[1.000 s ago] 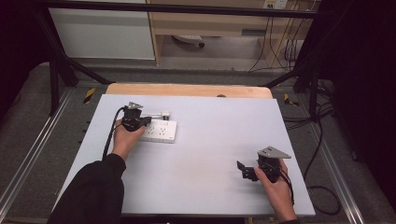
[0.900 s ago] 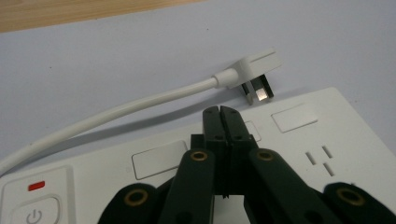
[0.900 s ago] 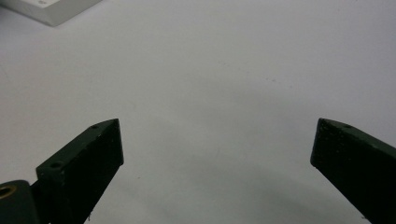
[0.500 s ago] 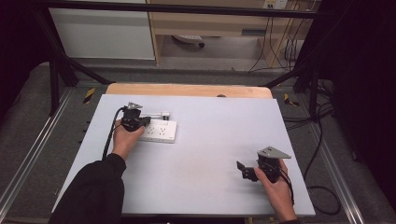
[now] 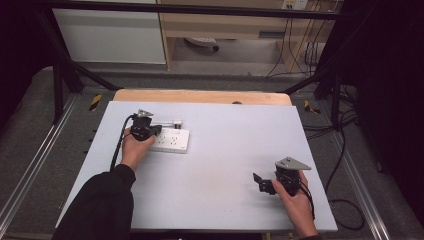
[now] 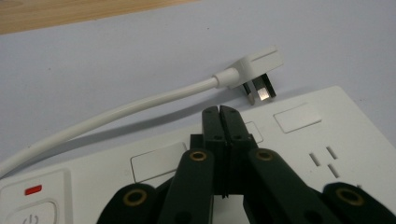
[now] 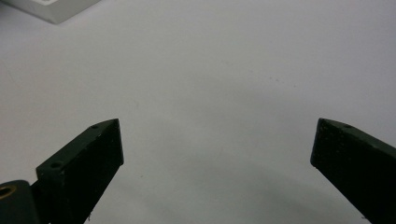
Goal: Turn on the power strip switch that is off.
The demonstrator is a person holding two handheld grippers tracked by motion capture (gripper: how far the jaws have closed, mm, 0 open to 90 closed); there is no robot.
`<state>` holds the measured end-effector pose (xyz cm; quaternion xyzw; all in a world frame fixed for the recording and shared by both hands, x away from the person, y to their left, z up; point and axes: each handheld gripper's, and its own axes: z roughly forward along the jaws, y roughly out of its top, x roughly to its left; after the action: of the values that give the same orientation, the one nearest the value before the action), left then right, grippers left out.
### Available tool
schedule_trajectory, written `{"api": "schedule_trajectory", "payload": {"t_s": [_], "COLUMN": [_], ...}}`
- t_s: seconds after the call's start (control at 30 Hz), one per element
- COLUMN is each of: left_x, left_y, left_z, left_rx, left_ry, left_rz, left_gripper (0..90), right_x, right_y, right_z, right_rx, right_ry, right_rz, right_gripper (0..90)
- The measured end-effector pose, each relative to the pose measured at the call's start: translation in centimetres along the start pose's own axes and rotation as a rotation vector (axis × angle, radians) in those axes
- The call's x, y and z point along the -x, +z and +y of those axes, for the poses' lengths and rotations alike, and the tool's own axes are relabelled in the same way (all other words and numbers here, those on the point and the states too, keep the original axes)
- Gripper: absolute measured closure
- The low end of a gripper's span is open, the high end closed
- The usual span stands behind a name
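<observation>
Evidently pinning it down, the left hand-held gripper [image 6: 219,112], jaws closed and empty, rests over the power strip [image 6: 299,154]; its plug [image 6: 254,65] lies just ahead, while the right hand-held gripper [image 7: 217,149] gapes wide.

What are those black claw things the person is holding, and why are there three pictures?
Those are grippers: pinchers with two black jaws that a person squeezes by hand. One picture comes from a camera up high, looking down on the table. The other two come from little cameras riding on each gripper. The left gripper has its jaws pressed together with nothing between them, just above a white power strip lying on the table. Its own camera shows the strip's cable and plug lying next to it, not plugged in. The right gripper has its jaws wide open above bare table and holds nothing.
</observation>
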<state>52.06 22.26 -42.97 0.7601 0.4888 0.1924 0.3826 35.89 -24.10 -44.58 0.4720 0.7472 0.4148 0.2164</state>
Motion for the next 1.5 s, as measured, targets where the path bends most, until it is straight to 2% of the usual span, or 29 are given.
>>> {"api": "schedule_trajectory", "payload": {"t_s": [0.9, 0.93, 1.33, 1.5], "left_x": [-0.23, -0.26, -0.31, -0.22], "left_y": [0.10, 0.14, 0.18, 0.19], "left_z": [-0.01, -0.03, -0.12, -0.08], "left_rx": [-0.002, -0.015, -0.002, -0.003], "left_ry": [-0.001, 0.001, 0.009, 0.011], "left_rz": [-0.009, -0.005, -0.006, 0.006], "left_gripper": [90.0, 90.0, 90.0, 90.0], "right_x": [0.01, -0.01, -0.02, -0.03], "right_y": [0.05, 0.05, 0.09, 0.02], "right_z": [-0.05, -0.06, -0.06, -0.01], "right_rx": [-0.003, -0.004, -0.004, -0.002], "right_ry": [-0.009, -0.008, -0.008, -0.007], "right_rz": [-0.001, -0.001, -0.002, -0.002], "right_gripper": [2.9, 2.9, 2.9, 2.9]}}
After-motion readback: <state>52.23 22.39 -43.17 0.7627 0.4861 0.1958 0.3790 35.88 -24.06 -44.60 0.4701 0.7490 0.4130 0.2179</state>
